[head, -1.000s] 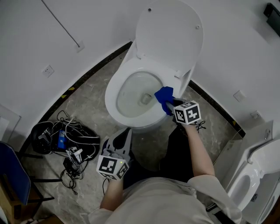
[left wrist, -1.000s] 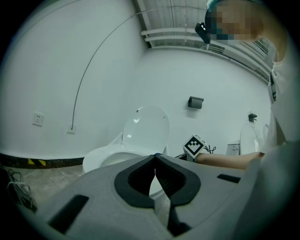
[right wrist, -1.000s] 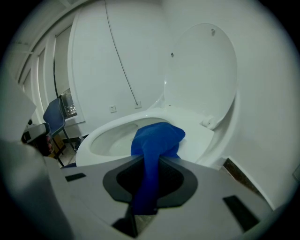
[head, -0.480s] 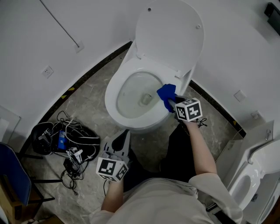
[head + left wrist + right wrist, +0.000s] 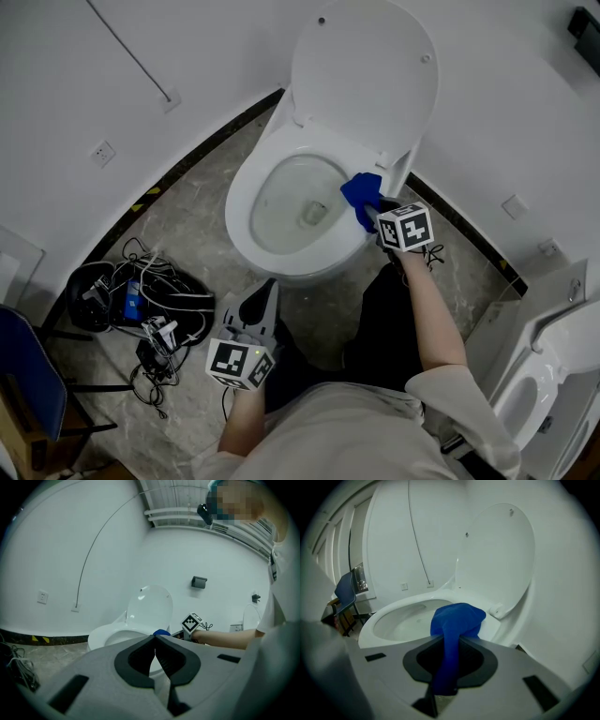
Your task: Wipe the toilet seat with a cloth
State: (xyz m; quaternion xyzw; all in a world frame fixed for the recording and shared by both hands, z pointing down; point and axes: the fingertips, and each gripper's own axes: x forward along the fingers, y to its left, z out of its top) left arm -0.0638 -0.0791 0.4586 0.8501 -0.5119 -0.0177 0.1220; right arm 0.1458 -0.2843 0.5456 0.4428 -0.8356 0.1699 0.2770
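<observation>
Moved: the right gripper [image 5: 373,212] and its blue cloth [image 5: 361,190] have slid along the toilet seat [image 5: 242,192] toward the hinge.
Right gripper: clamped on the cloth, which bunches just ahead of its tips on the seat's rim.
Left gripper [image 5: 263,289]: jaws pressed together, empty, well apart from the seat.
Count: two grippers, one cloth, two toilets; the second toilet [image 5: 525,394] is off to the right gripper's right.
Left of left gripper: cable tangle [image 5: 155,300] on the floor.
</observation>
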